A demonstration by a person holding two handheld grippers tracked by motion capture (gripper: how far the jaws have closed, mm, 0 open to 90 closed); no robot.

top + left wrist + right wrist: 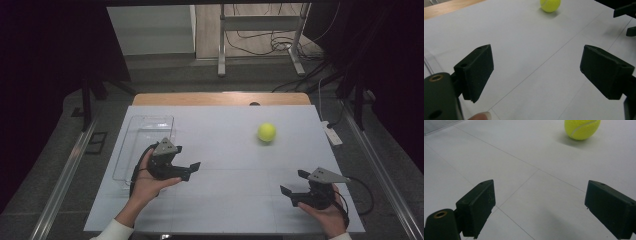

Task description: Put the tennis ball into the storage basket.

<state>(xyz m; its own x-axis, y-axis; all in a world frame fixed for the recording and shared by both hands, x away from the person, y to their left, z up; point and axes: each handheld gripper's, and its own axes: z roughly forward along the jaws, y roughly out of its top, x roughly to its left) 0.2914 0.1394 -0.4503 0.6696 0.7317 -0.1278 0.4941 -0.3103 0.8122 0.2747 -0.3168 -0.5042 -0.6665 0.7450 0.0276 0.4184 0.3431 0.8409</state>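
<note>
A yellow-green tennis ball (266,132) lies on the white table top (225,150), right of the middle and toward the back. My left gripper (192,170) is held low at the left, jaws wide apart and pointing right, with nothing between them. My right gripper (293,182) is near the front right, open too and aimed left and away. In the left gripper view the ball (550,4) sits far ahead of the left gripper (536,62). The ball (582,128) is ahead and to the right of the right gripper (539,197) in the right gripper view.
A clear plastic box (150,119) stands at the table's left side, just behind my left hand; its corner (439,125) shows in the right gripper view. A white remote-like device (332,134) lies at the right edge. Cables and a metal frame stand on the floor beyond.
</note>
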